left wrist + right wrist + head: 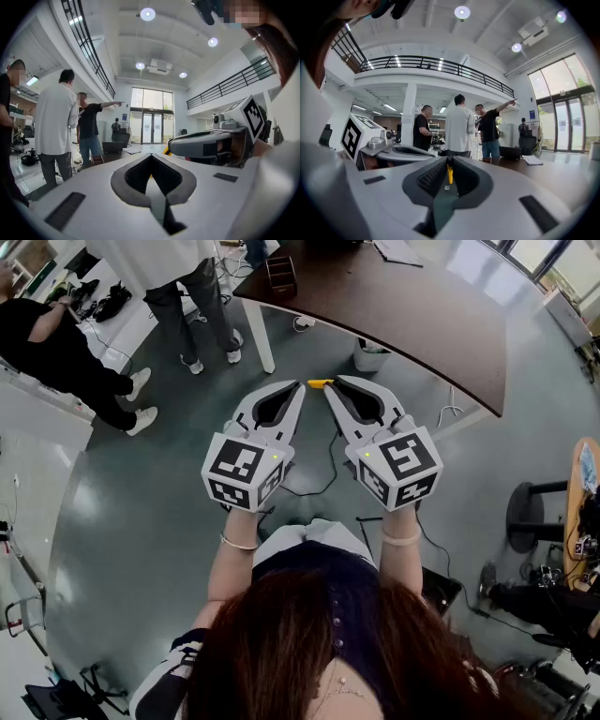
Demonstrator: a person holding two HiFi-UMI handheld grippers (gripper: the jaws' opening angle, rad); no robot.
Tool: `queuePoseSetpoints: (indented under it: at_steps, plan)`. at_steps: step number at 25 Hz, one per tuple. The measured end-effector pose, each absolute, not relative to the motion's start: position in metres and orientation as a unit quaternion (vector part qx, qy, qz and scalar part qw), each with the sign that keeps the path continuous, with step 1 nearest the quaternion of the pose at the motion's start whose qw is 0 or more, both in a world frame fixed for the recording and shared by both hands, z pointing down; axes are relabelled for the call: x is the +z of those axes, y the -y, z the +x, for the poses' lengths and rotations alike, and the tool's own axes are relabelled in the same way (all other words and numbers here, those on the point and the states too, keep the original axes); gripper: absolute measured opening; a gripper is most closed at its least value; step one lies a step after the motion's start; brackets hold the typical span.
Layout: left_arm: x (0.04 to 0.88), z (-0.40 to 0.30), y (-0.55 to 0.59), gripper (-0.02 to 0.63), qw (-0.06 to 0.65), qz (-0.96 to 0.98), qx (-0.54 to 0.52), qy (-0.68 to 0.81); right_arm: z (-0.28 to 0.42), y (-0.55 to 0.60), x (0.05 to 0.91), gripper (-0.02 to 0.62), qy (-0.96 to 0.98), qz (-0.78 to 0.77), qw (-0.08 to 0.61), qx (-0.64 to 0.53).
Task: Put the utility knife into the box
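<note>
I hold both grippers up side by side over the floor, tips nearly touching. The yellow utility knife (321,383) lies across the two tips. It shows as a yellow strip (449,173) between the pads of my right gripper (330,383), which is shut on it. My left gripper (301,385) is shut too. A thin yellow sliver (150,176) shows in its pad gap, and I cannot tell whether it grips the knife. The knife's end (167,151) pokes out beside the right gripper's tip. A small brown open box (280,273) stands on the dark table (422,315) ahead.
Three people (178,287) stand at the upper left near a white bench (47,413). A white bucket (371,356) sits under the dark table, and cables (323,474) run across the floor. A black stool (536,514) and a round wooden table (581,502) stand at the right.
</note>
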State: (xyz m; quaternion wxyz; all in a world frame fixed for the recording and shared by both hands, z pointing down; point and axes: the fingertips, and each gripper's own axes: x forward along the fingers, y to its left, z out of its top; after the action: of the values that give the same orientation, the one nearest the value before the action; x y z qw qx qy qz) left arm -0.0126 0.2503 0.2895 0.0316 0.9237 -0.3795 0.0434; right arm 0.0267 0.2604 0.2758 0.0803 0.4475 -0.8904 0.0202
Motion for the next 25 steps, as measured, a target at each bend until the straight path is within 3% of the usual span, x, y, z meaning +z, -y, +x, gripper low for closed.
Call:
queuePoseSetpoints:
  at_steps: [25]
  plan:
    - [0.294, 0.017, -0.203, -0.008, 0.032, 0.913, 0.039, 0.405, 0.064, -0.214, 0.283, 0.049, 0.903, 0.424, 0.066, 0.020]
